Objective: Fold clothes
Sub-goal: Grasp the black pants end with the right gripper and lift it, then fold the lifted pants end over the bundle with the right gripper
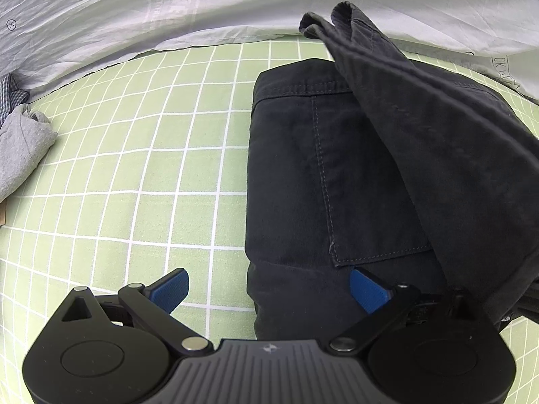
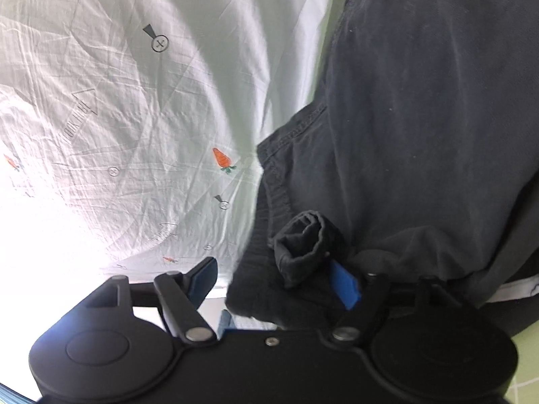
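Note:
Dark navy trousers [image 1: 323, 168] lie folded on the green checked sheet [image 1: 151, 155], back pocket up. One trouser leg [image 1: 421, 107] is lifted and drapes across from the upper middle to the right. My left gripper [image 1: 269, 289] is open, its blue pads [image 1: 170, 288] spread wide over the trousers' near edge, holding nothing. In the right wrist view the trousers [image 2: 421, 118] fill the right side. My right gripper [image 2: 276, 282] is open, with a bunched fold of dark cloth [image 2: 303, 245] resting between its pads [image 2: 343, 284], not clamped.
A white printed quilt [image 1: 235, 3] lies along the far side; it also shows in the right wrist view [image 2: 118, 118] with carrot prints. A grey garment [image 1: 20, 148] and a checked one [image 1: 10, 97] sit at the left edge.

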The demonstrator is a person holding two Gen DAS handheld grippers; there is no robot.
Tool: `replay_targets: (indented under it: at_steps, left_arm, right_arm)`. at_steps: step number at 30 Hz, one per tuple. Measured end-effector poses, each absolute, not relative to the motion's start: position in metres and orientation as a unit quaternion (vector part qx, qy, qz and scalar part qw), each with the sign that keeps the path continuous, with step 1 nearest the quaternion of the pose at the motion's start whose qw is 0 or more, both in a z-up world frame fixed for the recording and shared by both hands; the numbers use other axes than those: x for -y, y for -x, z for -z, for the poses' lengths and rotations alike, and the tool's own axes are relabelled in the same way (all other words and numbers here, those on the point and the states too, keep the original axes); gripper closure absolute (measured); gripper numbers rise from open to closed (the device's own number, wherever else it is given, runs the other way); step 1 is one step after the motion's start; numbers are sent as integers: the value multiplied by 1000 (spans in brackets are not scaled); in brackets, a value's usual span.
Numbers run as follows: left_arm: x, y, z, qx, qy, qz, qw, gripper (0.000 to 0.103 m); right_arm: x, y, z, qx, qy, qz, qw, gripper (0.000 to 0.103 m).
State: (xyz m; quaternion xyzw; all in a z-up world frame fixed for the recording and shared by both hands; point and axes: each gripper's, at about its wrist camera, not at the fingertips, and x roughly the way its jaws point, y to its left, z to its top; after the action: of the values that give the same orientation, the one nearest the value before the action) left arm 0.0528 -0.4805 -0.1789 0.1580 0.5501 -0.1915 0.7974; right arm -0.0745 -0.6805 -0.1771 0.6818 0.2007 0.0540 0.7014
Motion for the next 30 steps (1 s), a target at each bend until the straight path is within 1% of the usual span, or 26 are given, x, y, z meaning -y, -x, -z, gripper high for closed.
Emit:
replay_targets:
  at_steps: [3, 4, 5, 6, 7, 9, 11, 13, 18, 23, 30]
  left_arm:
    - [479, -51, 178, -550, -159, 188, 798, 2]
    - [479, -50, 178, -550, -160, 188, 798, 2]
    - [478, -49, 177, -549, -161, 188, 798, 2]
    - [478, -48, 176, -548, -162, 188, 799, 2]
    - [477, -47, 176, -548, -162, 188, 799, 2]
    - [474, -46, 175, -548, -161, 188, 799, 2]
    - [471, -46, 175, -552, -157, 187, 798, 2]
    - [468, -48, 175, -554, -155, 187, 796, 2]
    - [468, -47, 171, -554, -164, 187, 794, 2]
    - [464, -47, 166, -552, -169, 181, 797, 2]
    - [452, -49, 158, -553, -159, 171, 800, 2]
  right_arm:
    - [686, 82, 171, -172, -684, -62, 707, 26]
    - [688, 85, 169, -169, -679, -52, 712, 29]
    - [690, 87, 171, -173, -676, -41, 715, 32]
    - [692, 88, 173, -179, -677, -31, 714, 44]
    - [694, 90, 176, -180, -683, -29, 708, 49]
    - [697, 93, 180, -182, -694, -27, 696, 50]
    - [691, 91, 178, -178, -692, -24, 700, 54]
    - [680, 75, 173, -198, -672, -4, 714, 68]
    - [676, 65, 174, -260, -627, 18, 735, 71]
    - [670, 33, 185, -277, -637, 7, 719, 75]
    - [658, 32, 200, -302, -642, -3, 705, 78]
